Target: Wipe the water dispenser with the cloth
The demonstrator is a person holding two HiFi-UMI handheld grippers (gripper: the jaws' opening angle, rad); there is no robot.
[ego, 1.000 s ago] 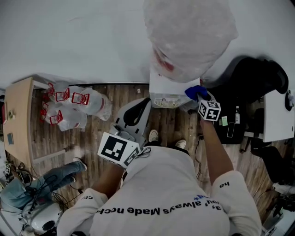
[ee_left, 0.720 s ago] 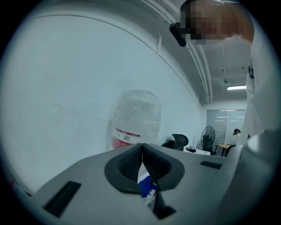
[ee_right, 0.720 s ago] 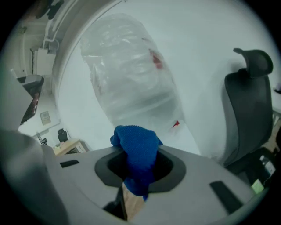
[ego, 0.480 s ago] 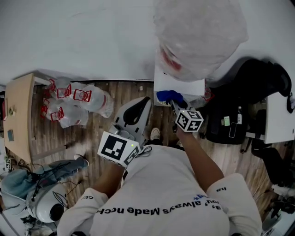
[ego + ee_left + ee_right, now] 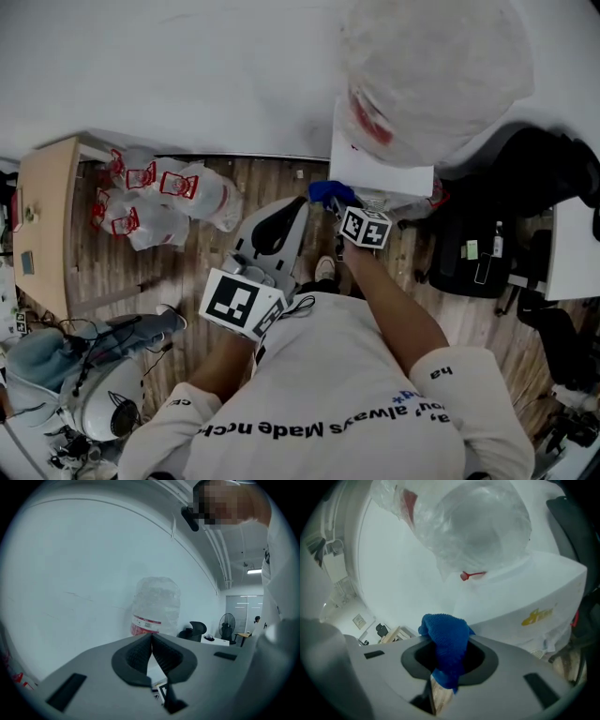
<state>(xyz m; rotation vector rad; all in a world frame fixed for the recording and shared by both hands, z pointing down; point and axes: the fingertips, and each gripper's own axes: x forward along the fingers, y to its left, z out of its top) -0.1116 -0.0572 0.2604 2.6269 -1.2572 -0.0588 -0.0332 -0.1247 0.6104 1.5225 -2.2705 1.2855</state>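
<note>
Head view: at left we see our left gripper (image 5: 273,228), its jaws pressed together on nothing. Just right of it, our right gripper (image 5: 335,204) pinches the blue terry cloth (image 5: 325,192) at the left front corner of the white box-shaped water dispenser (image 5: 375,171).

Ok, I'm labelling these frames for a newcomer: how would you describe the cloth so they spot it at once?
Start at the white water dispenser against the wall, with the plastic-wrapped bottle on top. By its near left corner the right gripper is shut on the cloth. It is the only bright blue, fuzzy thing among white, grey and wood.
</note>
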